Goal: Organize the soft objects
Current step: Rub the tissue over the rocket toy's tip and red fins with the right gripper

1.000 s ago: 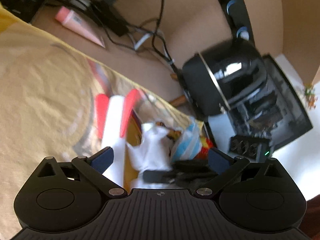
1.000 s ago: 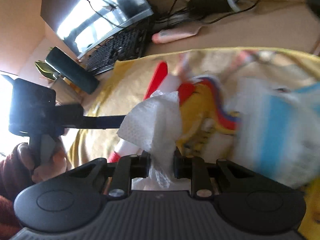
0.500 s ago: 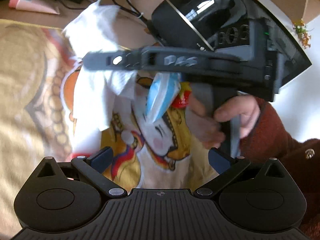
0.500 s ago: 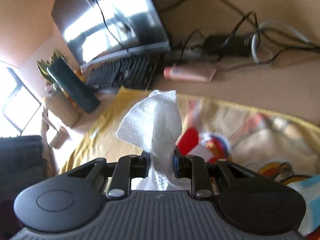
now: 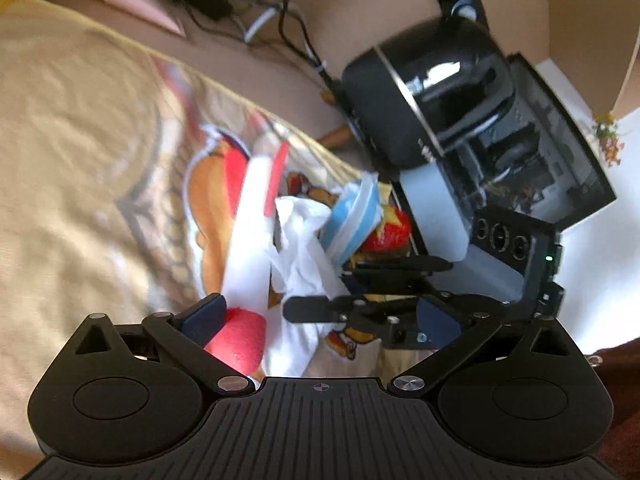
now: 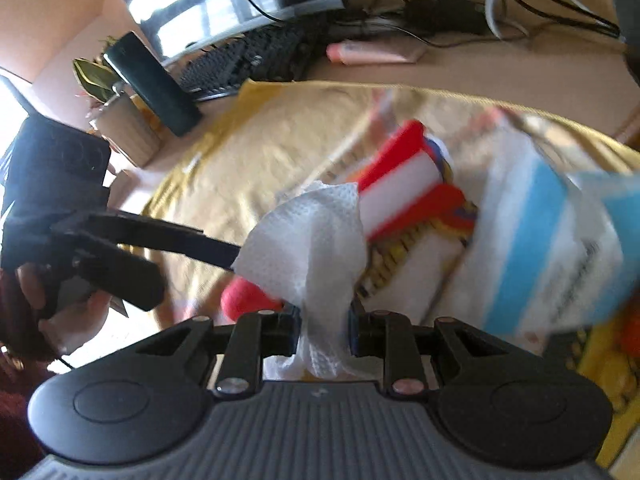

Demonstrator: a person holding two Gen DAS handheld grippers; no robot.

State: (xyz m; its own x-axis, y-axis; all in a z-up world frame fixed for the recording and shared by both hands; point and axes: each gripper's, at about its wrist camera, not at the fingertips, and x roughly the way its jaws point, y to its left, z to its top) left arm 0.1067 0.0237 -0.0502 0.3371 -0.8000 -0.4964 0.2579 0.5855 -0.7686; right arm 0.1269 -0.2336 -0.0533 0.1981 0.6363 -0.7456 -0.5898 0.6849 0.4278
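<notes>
Right claw (image 6: 324, 330) clamped on a white tissue (image 6: 308, 240), crumpled and quilted, raised above the yellow printed cloth (image 6: 280, 136) on the desk (image 6: 500, 72). Left claw (image 5: 318, 314) spread apart, empty. Only from the right wrist: keyboard (image 6: 248, 60). Only from the left: black round appliance (image 5: 432, 92).

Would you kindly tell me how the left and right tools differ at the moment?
The left tool is open and holds nothing; the right tool is shut on a white paper tissue. The left tool's fingers stand wide apart, the right tool's nearly meet. Both are black and hover over the yellow printed cloth.
</notes>
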